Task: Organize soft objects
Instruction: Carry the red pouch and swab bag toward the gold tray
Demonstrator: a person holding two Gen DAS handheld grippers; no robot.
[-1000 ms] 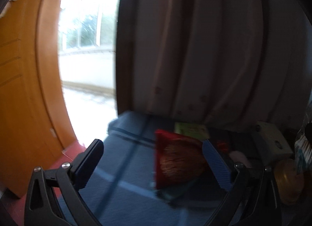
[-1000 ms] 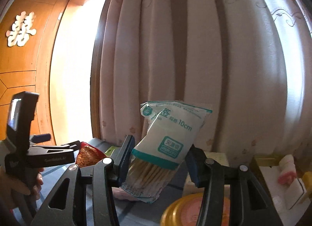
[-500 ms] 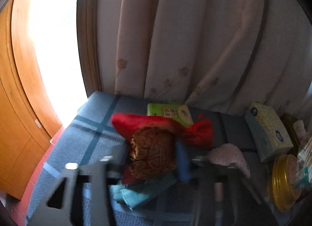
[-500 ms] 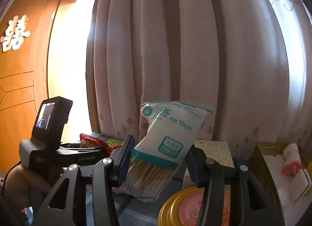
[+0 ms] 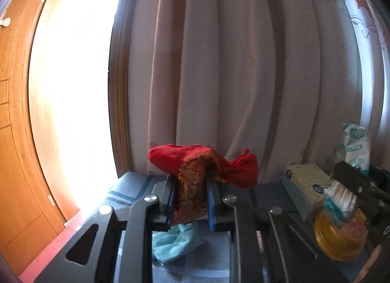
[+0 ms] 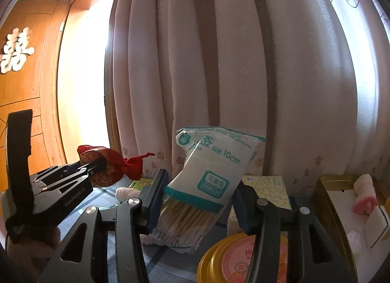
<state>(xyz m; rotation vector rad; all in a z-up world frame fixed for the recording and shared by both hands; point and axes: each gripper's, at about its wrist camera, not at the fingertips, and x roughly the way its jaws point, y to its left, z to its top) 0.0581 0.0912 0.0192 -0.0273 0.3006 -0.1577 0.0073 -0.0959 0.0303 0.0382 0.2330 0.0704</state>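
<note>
A red and gold brocade pouch [image 5: 195, 180] hangs above the blue checked table cover [image 5: 131, 183]. My left gripper [image 5: 191, 200] holds it, jaws still closing, both blue pads pressed on its patterned body. In the right wrist view that gripper [image 6: 97, 163] and the pouch [image 6: 114, 163] show at the left, lifted off the table. My right gripper [image 6: 197, 200] is shut on a plastic bag of cotton swabs [image 6: 214, 168], held upright and tilted right. The left wrist view shows the swab bag [image 5: 355, 144] at the far right.
A light blue cloth [image 5: 175, 241] lies under the left gripper. A tissue box [image 5: 304, 185] and a yellow round tin [image 6: 243, 258] stand at the right, beside an open box [image 6: 326, 197] with a pink rolled towel [image 6: 365, 192]. The curtain [image 5: 243, 75] hangs close behind.
The left gripper's jaws went from wide open to shut on the red pouch and lifted it off the table. The right gripper kept still with the swab bag.
</note>
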